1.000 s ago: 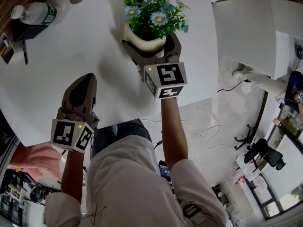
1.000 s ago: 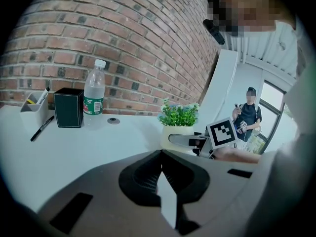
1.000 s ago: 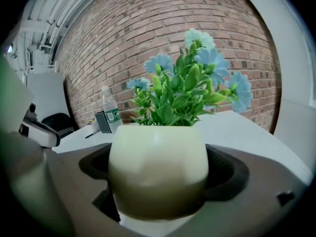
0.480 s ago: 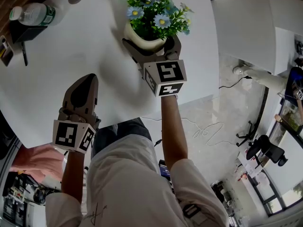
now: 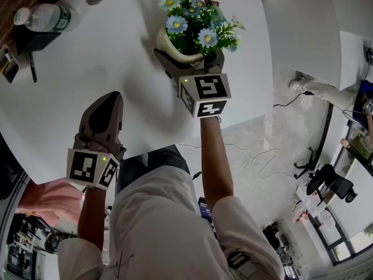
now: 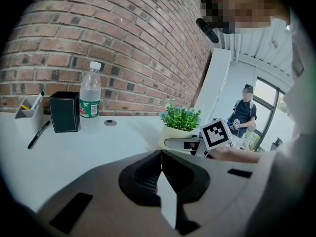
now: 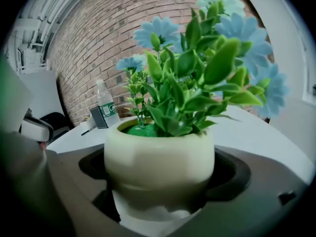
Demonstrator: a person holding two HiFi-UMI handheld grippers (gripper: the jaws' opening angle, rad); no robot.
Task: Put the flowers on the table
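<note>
The right claw (image 7: 159,181) has the pot of flowers (image 7: 159,154), jaws pinching the cream pot from either side, one on its left flank and one on its right. The pot sits deep in the throat of the claw, dead ahead, and its rounded belly fills the gap between the jaws.

It stands upright. The stems and blue flowers (image 5: 198,16) rise straight above the claw and nothing tips to either side. The claw comes at it level, so the pot's long axis crosses the jaws at a right angle.

The white table (image 5: 87,69) lies directly beneath the claw. Seen from the left claw's side, the pot looks down at the tabletop or a hair above it, and I can't say which.

That's the relation that matters, I'd judge: pot in front, table under it. If the base is seated, the jaws only need to spread sideways and draw straight back.

The left claw (image 6: 161,159) is pressed together on nothing. It hangs well behind and to the left of the working claw, so it's out of this one.

Beyond the pot and off to the claw's left stand a water bottle (image 7: 105,110) and a black box (image 6: 64,111), well apart from the pot.
</note>
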